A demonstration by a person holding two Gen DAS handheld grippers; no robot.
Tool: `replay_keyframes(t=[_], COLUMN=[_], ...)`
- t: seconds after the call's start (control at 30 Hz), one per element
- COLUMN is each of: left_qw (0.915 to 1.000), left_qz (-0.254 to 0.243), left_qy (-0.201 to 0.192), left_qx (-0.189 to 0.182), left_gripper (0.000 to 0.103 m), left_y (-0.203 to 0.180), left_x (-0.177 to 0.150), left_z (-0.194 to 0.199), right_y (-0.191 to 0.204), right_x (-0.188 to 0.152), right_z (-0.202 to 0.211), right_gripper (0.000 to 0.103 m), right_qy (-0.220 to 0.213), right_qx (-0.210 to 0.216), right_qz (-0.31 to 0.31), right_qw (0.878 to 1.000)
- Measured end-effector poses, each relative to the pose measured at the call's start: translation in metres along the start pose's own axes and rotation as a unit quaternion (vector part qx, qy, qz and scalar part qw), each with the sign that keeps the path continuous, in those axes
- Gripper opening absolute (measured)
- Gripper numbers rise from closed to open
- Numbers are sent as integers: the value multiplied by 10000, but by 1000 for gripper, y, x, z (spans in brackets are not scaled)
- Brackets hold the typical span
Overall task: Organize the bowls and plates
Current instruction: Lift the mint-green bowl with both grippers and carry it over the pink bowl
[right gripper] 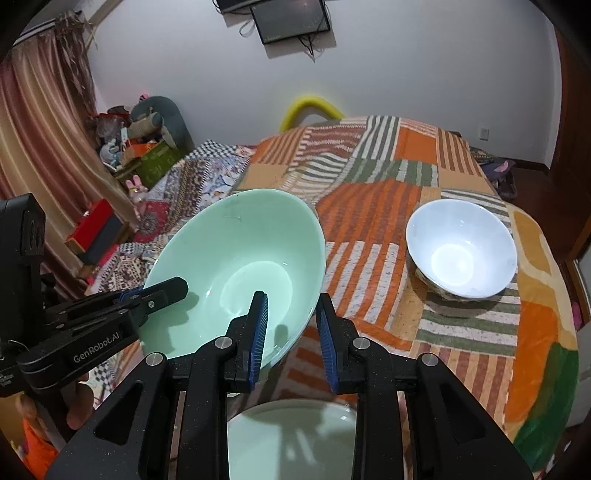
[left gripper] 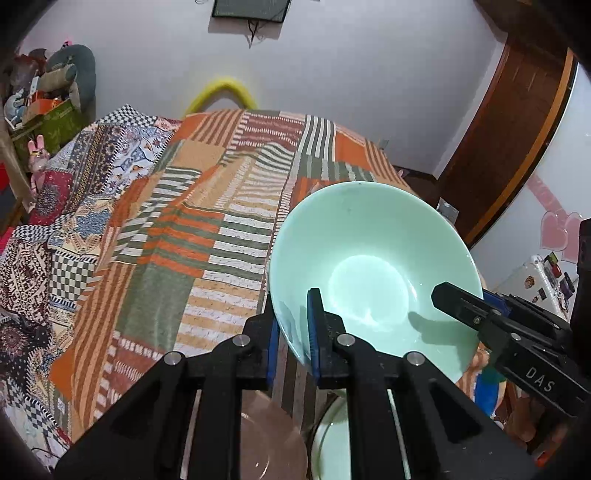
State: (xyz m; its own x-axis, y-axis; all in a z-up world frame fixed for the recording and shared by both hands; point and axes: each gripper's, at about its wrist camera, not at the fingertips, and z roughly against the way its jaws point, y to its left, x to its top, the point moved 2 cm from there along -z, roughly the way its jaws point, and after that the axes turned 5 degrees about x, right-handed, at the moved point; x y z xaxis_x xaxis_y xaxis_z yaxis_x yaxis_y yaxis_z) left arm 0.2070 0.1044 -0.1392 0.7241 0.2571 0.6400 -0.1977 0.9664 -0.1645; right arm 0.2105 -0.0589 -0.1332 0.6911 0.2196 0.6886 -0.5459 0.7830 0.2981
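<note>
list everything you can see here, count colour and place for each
mint green bowl: 1, pale green, lifted and tilted above the table, rim clamped on both sides
white bowl: 1, white, upright on the tablecloth, right of the green bowl
green plate: 1, pale green, on the table below the grippers
pink plate: 1, translucent pink, beside the green plate
tablecloth: 1, orange, green and white striped patchwork, covering the table
screen: 1, dark, on the white wall
soft toys: a pile, grey and mixed, far left corner
left gripper: 1, black with blue pads, jaws shut on the bowl's rim
right gripper: 1, black with blue pads, jaws on the opposite rim
</note>
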Motion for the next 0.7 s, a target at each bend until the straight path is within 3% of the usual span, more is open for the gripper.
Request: replay_keyframes(t=[0.7], left_qw=[9990], left_qz=[168], left_qy=[-340], left_qx=[238], left_gripper=[13], left_y=[29], left_x=[-42], left_z=[83], right_y=[50], right_x=[-27], right_z=[30], right_gripper=[24], right_qy=[-150], right_qx=[447], right_qz=[276], right_qw=[9985])
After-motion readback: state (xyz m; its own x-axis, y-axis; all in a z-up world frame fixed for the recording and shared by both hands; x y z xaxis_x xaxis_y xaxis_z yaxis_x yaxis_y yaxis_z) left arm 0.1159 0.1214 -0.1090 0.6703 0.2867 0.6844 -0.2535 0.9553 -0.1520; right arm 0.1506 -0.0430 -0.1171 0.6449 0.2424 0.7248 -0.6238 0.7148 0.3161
